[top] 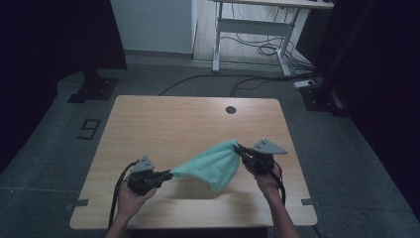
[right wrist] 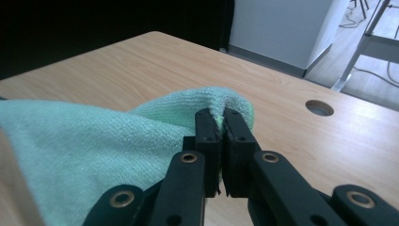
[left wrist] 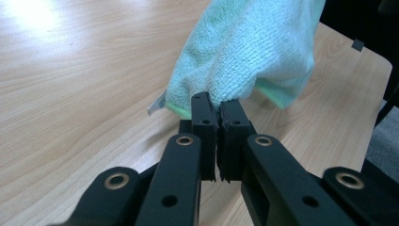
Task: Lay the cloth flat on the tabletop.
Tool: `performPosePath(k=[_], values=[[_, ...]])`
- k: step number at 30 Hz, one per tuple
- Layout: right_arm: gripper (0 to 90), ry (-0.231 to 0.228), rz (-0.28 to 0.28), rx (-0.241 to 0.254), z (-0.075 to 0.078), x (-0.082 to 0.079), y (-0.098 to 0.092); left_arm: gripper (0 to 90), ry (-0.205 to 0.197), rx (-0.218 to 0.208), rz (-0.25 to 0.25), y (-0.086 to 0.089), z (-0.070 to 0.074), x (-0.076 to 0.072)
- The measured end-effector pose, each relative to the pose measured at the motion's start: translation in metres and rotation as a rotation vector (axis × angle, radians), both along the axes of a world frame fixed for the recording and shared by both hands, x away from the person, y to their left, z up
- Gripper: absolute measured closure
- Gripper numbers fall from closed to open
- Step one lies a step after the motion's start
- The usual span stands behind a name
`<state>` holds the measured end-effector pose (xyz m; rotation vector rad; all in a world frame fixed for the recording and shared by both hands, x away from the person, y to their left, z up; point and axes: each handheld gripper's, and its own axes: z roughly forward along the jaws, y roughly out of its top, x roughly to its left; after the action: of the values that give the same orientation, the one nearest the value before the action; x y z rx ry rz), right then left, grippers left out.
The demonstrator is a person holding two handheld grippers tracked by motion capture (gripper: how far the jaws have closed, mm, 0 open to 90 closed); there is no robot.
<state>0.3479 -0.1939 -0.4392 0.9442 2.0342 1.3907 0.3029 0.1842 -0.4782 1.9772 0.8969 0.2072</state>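
Left gripper [top: 167, 174]: jaws clamped on one corner of the mint-green microfibre cloth [top: 213, 163], held low near the table's front edge.
Cloth: stretched between both grippers, sagging in the middle above the wooden table [top: 168, 119].
Right gripper [top: 239, 148]: jaws pinched tight on the opposite corner, held higher.
Cable hole [top: 231, 109]: far side, well apart from the cloth.

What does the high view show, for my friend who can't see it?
A person holds a mint-green cloth stretched between two grippers over a wooden table. The left gripper pinches one corner and the right gripper pinches another, higher up, so the cloth sags in between.
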Motion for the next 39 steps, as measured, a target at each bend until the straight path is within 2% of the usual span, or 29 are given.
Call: performPosePath(k=[1, 2, 3, 4, 5, 6, 7, 8, 12, 13, 14, 17, 20, 23, 24, 25, 26, 29, 31, 33, 39], values=[[85.9, 0.003, -0.003, -0.005, 0.000, 0.004, 0.003, 86.2, 0.005, 0.004, 0.000, 0.000, -0.002, 0.001], [85.7, 0.036, -0.014, -0.009, -0.008, 0.017, 0.007, 85.7, 0.017, 0.019, -0.001, -0.003, -0.007, 0.003], [85.7, 0.036, -0.014, -0.009, -0.008, 0.017, 0.007, 85.5, 0.017, 0.019, -0.001, -0.003, -0.007, 0.003], [84.7, 0.078, -0.025, -0.025, -0.021, 0.030, 0.010, 85.2, 0.028, 0.032, -0.003, -0.004, -0.010, 0.004], [84.7, 0.078, -0.025, -0.025, -0.021, 0.030, 0.010, 85.2, 0.043, 0.044, -0.006, -0.006, -0.013, 0.006], [82.7, 0.137, -0.040, -0.038, -0.037, 0.042, 0.012, 84.6, 0.073, 0.062, -0.009, -0.009, -0.020, 0.009], [81.9, 0.158, -0.044, -0.048, -0.045, 0.047, 0.014, 84.3, 0.073, 0.062, -0.009, -0.009, -0.020, 0.009], [81.0, 0.183, -0.048, -0.060, -0.053, 0.051, 0.015, 84.1, 0.096, 0.077, -0.012, -0.011, -0.027, 0.012], [78.5, 0.245, -0.063, -0.064, -0.075, 0.059, 0.014, 82.2, 0.126, 0.100, -0.027, -0.018, -0.038, 0.013], [78.5, 0.245, -0.063, -0.064, -0.075, 0.059, 0.014, 81.9, 0.126, 0.100, -0.027, -0.018, -0.038, 0.013], [76.8, 0.270, -0.080, -0.077, -0.083, 0.061, 0.012, 81.9, 0.138, 0.115, -0.038, -0.022, -0.042, 0.012], [74.6, 0.287, -0.103, -0.100, -0.092, 0.062, 0.008, 81.7, 0.149, 0.130, -0.055, -0.027, -0.045, 0.011], [67.6, 0.302, -0.119, -0.119, -0.096, 0.062, 0.004, 80.4, 0.155, 0.134, -0.055, -0.029, -0.047, 0.011], [66.2, 0.302, -0.118, -0.096, -0.095, 0.061, 0.000, 74.1, 0.148, 0.130, -0.051, -0.028, -0.047, 0.011], [63.5, 0.287, -0.115, -0.064, -0.091, 0.057, -0.004, 69.7, 0.136, 0.111, -0.039, -0.026, -0.044, 0.011], [63.5, 0.287, -0.115, -0.064, -0.091, 0.057, -0.004, 65.9, 0.136, 0.111, -0.039, -0.026, -0.044, 0.011], [61.8, 0.265, -0.106, -0.031, -0.085, 0.050, -0.007, 62.5, 0.122, 0.089, -0.032, -0.023, -0.040, 0.011], [59.2, 0.235, -0.091, 0.000, -0.081, 0.037, -0.010, 52.8, 0.092, 0.074, 0.001, -0.020, -0.035, 0.010], [57.6, 0.222, -0.084, 0.001, -0.081, 0.028, -0.011, 45.8, 0.080, 0.077, 0.038, -0.019, -0.033, 0.010], [56.2, 0.214, -0.079, -0.004, -0.084, 0.019, -0.011, 43.1, 0.075, 0.068, 0.044, -0.017, -0.031, 0.010], [54.5, 0.216, -0.061, -0.018, -0.093, 0.001, -0.009, 41.3, 0.046, 0.053, 0.058, -0.011, -0.024, 0.007]])
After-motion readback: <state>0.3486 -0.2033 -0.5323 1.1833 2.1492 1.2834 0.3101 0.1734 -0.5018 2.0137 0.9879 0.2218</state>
